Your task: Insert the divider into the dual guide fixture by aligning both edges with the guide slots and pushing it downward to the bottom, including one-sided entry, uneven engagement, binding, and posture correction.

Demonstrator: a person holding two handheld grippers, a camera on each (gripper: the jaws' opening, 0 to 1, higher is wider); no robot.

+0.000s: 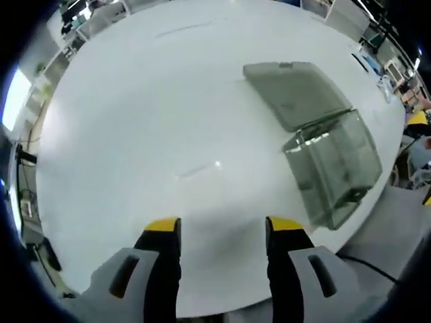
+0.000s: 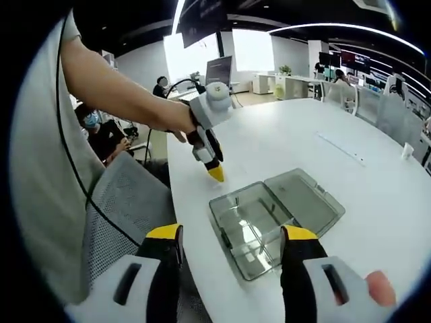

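While both grippers hang over the white bench (image 1: 148, 114), the scene reads as follows:

Bench: white, round-edged top; bare surface across most of the left gripper view.

Box: clear smoky plastic box (image 2: 250, 227), standing on the bench near its edge, open at the top; in the left gripper view it sits to the right of that gripper's fingers, well apart from them.

Lid: flat smoky lid (image 2: 304, 198), lying open on the bench, touching the box along one side.

Divider: a thin clear panel seems to stand inside the box; reflections make its exact seating in the slots impossible to tell.

Left gripper: left gripper (image 1: 222, 232), grey body with black fingers and yellow tips; fingers spread apart, holding nothing, above bare bench. In the right gripper view it is held in a person's hand, pointing down, tips just above the bench beside the box corner.

Right gripper: right gripper (image 2: 232, 237), same build; fingers spread wide, holding nothing, above the near side of the box.

Person: bare forearm and light shirt at left of the right gripper view.

Background: office desks, monitors, ceiling light strips.
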